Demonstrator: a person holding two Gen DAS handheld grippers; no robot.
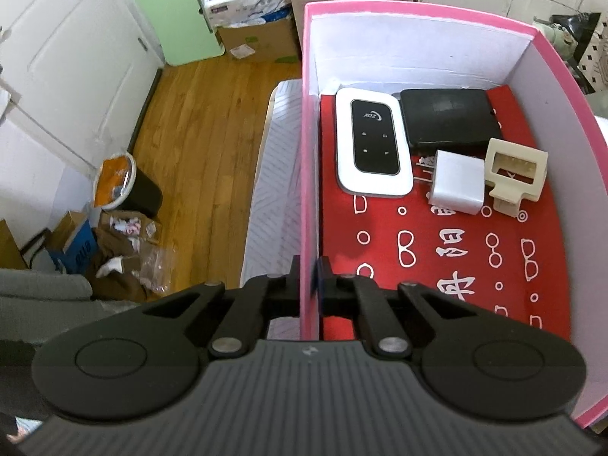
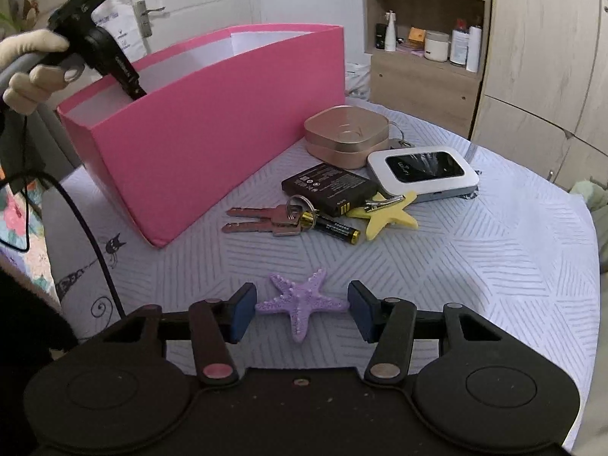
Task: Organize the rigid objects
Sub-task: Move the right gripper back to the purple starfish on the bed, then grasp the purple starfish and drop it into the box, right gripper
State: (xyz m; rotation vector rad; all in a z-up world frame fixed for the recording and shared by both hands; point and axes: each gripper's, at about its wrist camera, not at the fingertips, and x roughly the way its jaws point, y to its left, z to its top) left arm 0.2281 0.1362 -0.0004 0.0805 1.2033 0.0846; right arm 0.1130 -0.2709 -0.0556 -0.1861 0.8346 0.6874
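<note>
My left gripper [image 1: 309,281] clamps the pink box [image 1: 308,152] wall; my right gripper [image 2: 300,311] stands wide around the purple starfish [image 2: 300,304], keys [image 2: 266,220] beyond.

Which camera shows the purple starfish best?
The right wrist view: the purple starfish lies whole on the quilted cover, between the open right gripper fingers. The left wrist view shows none of it, only the pink box interior.
</note>
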